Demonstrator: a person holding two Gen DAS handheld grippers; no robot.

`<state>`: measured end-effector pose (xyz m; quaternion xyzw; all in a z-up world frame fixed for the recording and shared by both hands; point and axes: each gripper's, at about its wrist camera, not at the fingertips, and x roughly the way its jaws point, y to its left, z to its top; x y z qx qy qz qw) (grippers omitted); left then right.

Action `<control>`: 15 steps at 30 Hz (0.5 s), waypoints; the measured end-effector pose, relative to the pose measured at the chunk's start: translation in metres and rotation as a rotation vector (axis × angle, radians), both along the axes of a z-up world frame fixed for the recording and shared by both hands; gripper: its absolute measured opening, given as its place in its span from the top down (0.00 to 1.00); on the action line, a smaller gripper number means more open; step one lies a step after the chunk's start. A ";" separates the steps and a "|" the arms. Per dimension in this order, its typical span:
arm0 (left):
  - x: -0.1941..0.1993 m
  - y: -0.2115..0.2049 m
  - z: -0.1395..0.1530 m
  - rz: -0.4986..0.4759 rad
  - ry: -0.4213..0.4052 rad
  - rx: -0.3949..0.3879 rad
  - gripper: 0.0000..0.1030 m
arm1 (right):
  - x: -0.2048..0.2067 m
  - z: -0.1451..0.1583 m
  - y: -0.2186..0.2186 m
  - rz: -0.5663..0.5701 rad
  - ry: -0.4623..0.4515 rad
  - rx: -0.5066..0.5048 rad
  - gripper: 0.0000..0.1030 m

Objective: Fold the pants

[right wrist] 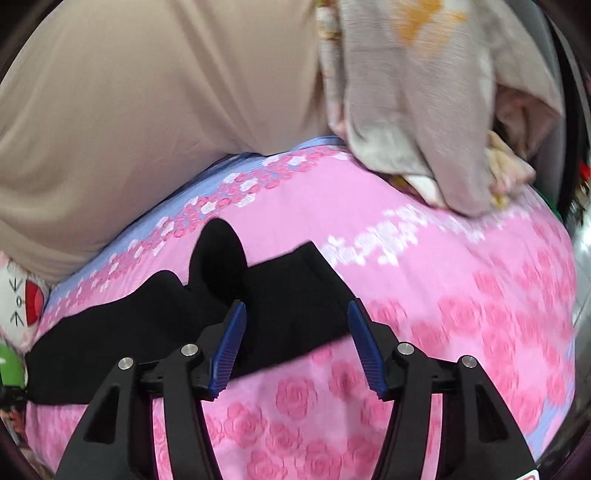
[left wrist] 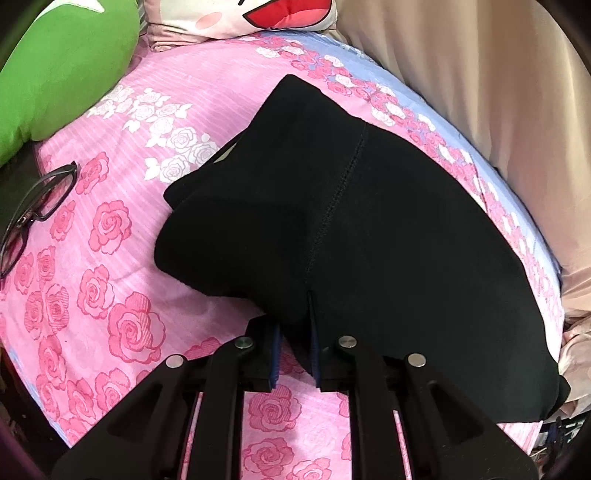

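Black pants [left wrist: 369,221] lie partly folded on a pink rose-print bed sheet [left wrist: 110,258], with a stitched seam running down their middle. My left gripper [left wrist: 295,332] is shut on the near edge of the pants, the fabric pinched between its blue pads. In the right wrist view the pants [right wrist: 147,314] stretch from the left to the centre, with one end bunched up. My right gripper [right wrist: 295,310] stands open just above that end. Its blue pads [right wrist: 229,343] are spread wide and do not press on the cloth.
Black-framed glasses [left wrist: 33,214] lie on the sheet at the left. A green cushion [left wrist: 62,62] and a cartoon-print pillow [left wrist: 240,18] sit at the far end. Beige fabric [left wrist: 480,92] runs along the bed's far side. A heap of grey cloth [right wrist: 424,110] lies to the right.
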<state>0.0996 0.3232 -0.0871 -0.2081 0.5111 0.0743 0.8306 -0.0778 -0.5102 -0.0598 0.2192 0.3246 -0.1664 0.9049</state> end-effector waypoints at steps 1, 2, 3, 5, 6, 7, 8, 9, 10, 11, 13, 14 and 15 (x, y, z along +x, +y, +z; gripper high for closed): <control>0.000 -0.002 0.000 0.002 0.004 0.007 0.87 | 0.012 0.002 -0.002 0.027 0.009 0.010 0.41; 0.001 -0.002 0.001 0.007 0.007 0.011 0.87 | 0.020 0.004 -0.002 0.052 0.009 0.027 0.38; 0.002 -0.003 0.000 0.011 0.010 0.014 0.87 | 0.030 0.006 -0.002 0.080 0.000 0.050 0.38; 0.003 -0.005 0.000 0.020 0.017 0.025 0.87 | 0.046 0.011 0.000 0.122 -0.036 0.101 0.31; 0.003 -0.006 0.000 0.025 0.021 0.032 0.87 | 0.052 0.012 0.001 0.144 -0.049 0.127 0.24; 0.003 -0.007 -0.001 0.027 0.022 0.037 0.87 | 0.061 0.012 0.003 0.171 -0.063 0.168 0.22; 0.004 -0.008 -0.001 0.030 0.027 0.046 0.87 | 0.069 0.010 0.006 0.186 -0.067 0.190 0.21; 0.006 -0.009 -0.001 0.033 0.031 0.052 0.86 | 0.078 0.007 0.008 0.198 -0.056 0.199 0.26; 0.006 -0.010 -0.002 0.035 0.034 0.056 0.86 | 0.094 -0.002 0.013 0.209 0.000 0.176 0.41; 0.008 -0.011 -0.002 0.037 0.038 0.060 0.86 | 0.107 -0.007 0.017 0.226 0.053 0.144 0.92; 0.011 -0.011 -0.002 0.039 0.045 0.061 0.86 | 0.115 -0.001 0.022 0.243 0.038 0.145 0.93; 0.012 -0.010 -0.002 0.037 0.048 0.061 0.86 | 0.103 0.023 0.021 0.239 -0.074 0.130 0.93; 0.012 -0.010 -0.003 0.035 0.050 0.064 0.86 | 0.088 0.042 0.017 0.217 -0.166 0.103 0.93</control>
